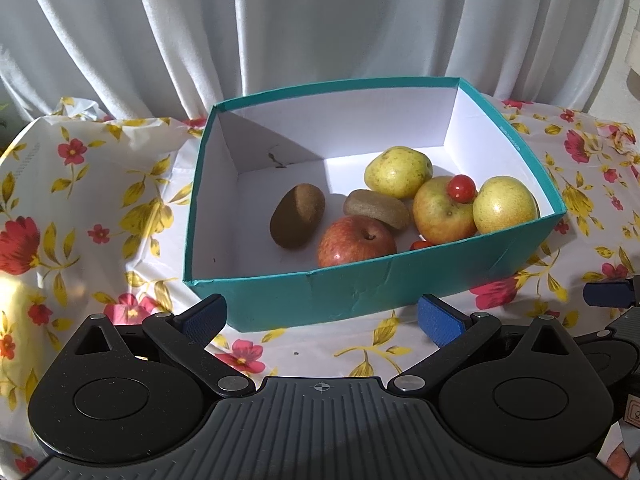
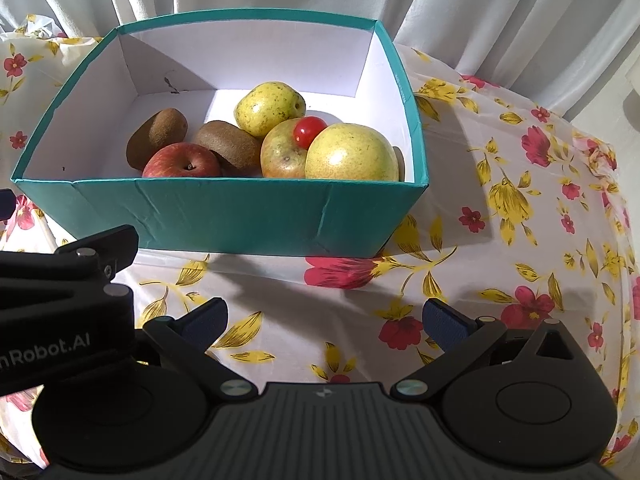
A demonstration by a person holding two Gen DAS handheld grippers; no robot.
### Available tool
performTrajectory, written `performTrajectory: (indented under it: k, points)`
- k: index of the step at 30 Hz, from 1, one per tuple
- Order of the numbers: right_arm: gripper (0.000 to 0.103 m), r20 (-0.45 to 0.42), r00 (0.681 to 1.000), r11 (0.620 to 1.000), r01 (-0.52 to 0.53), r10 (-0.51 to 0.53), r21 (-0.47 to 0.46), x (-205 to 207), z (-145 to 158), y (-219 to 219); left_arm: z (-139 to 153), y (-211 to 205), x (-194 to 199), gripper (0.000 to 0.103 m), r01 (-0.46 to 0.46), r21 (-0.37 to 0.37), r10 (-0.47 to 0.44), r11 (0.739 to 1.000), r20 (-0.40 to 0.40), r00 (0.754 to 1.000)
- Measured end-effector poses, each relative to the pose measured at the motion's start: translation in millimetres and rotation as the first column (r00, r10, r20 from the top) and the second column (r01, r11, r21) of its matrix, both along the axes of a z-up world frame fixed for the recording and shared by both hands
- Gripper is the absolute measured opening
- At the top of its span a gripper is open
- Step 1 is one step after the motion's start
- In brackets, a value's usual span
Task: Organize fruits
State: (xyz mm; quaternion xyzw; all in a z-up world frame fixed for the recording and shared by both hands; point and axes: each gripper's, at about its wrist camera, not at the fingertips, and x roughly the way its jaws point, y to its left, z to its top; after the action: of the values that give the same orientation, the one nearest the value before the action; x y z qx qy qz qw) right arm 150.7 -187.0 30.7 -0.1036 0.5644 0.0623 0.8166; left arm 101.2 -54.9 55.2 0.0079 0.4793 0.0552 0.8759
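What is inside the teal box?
Two kiwis, a red apple, three yellow-green fruits, two cherry tomatoes. The box wall hides the near floor.

Backed by a pale grey-white curtain [image 1: 280, 28] hanging in deep folds across the whole rear. Table covered with a white plastic cloth [image 2: 500, 208] printed with red flowers and yellow leaves, wrinkled and bunched at the far left corner. Lit by strong light from the left, with a bright yellowish patch [image 1: 16, 304] at the cloth's left edge and hard shadows thrown to the right. Pale, blurred object [image 1: 634, 56] at far right, unidentifiable.
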Motion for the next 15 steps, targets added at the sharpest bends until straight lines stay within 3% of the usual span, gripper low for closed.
performTrajectory:
  k: [15]
  points:
    - [0.103, -0.002, 1.000, 1.000, -0.007, 0.007, 0.000, 4.6, 3.6, 2.4, 1.6, 3.3, 4.8, 0.103, -0.017, 0.010, 0.017, 1.000, -0.003, 1.000]
